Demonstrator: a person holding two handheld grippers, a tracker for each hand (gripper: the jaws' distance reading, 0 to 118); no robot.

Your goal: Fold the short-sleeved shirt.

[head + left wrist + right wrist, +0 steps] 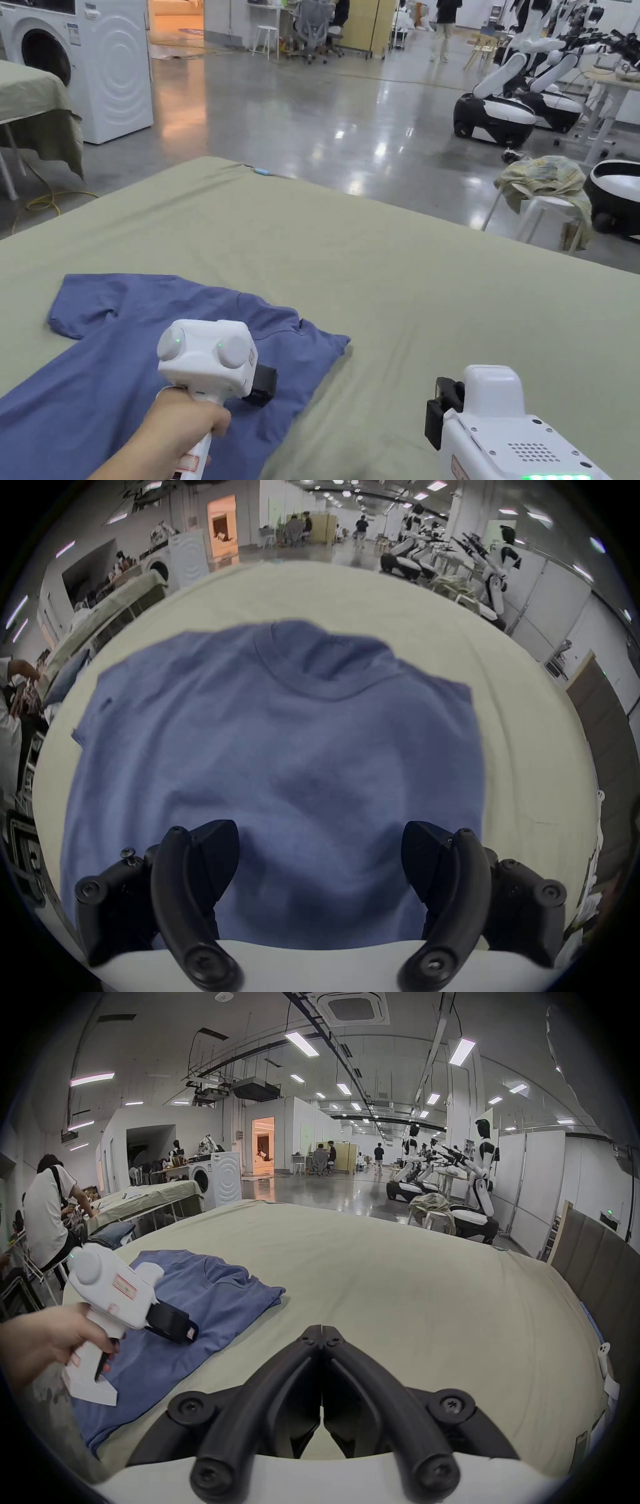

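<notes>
Olive-covered desk (400, 275) carries the shirt (94, 387) at seven o'clock. Left gripper (320, 857) hovers over it, fingers released; right gripper (322, 1335), fingers clenched, is empty. Grasp the right sleeve edge squarely next.

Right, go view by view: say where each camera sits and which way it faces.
Head view: on the person's head, looking down over the green-covered table at the blue shirt; the left tool and the hand holding it, plus the right tool, show.
Left gripper view: on the left tool, above the shirt, jaws apart.
Right gripper view: on the right tool, over bare cover, jaws together; the left tool and hand show.
Shared: shirt, table, washing machine.
</notes>
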